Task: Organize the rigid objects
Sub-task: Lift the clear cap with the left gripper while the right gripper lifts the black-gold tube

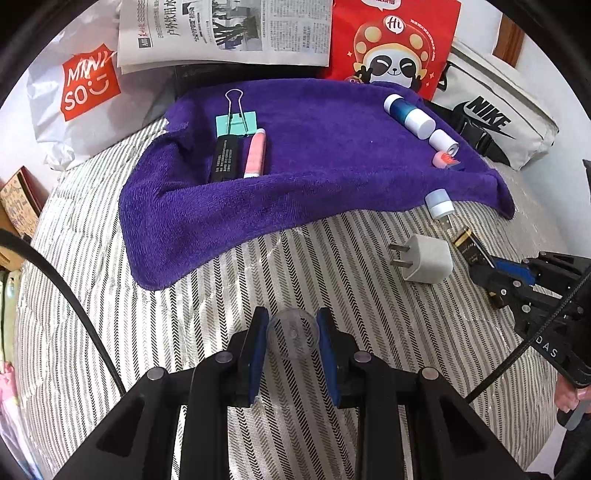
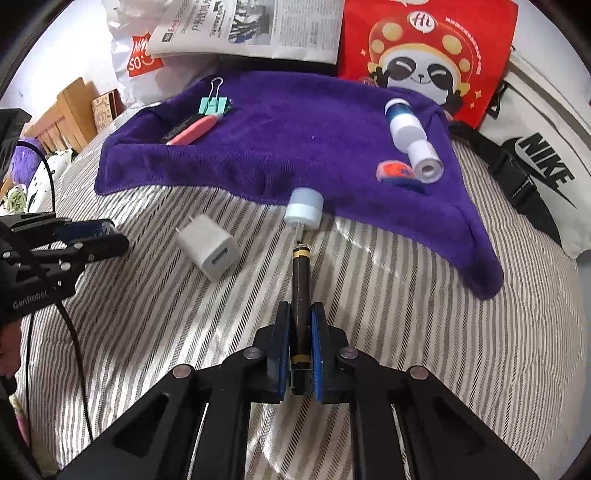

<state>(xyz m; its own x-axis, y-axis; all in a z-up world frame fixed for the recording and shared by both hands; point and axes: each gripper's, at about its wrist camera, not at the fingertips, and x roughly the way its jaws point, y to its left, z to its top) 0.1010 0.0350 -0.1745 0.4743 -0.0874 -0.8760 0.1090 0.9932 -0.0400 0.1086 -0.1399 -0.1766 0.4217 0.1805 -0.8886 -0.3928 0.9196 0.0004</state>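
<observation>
- Partly hidden, the dark pen [image 2: 300, 295] sits clamped between the pads of the right gripper [image 2: 300, 325], its rear end lost behind them; the gold-ringed tip points at the towel [image 2: 295, 147].
- Hard to make out, a clear round disc [image 1: 293, 334] is pinched in the left gripper [image 1: 293, 332], jaws narrowly apart around it.
- Just off the towel's near edge lie a white charger [image 2: 208, 251] and a pale blue cap with a USB plug [image 2: 304, 208].
- On the towel: a green clip [image 1: 235, 123], black stick [image 1: 224, 158], pink tube [image 1: 255, 153], blue bottle [image 1: 406, 110], white roll [image 1: 443, 142].
- Underneath is a striped bedcover [image 1: 258, 295].
- Behind the towel: a "MINISO" bag [image 1: 86, 86], newspaper [image 1: 229, 29], red panda bag [image 1: 395, 44], "NIKE" bag [image 1: 491, 118].
</observation>
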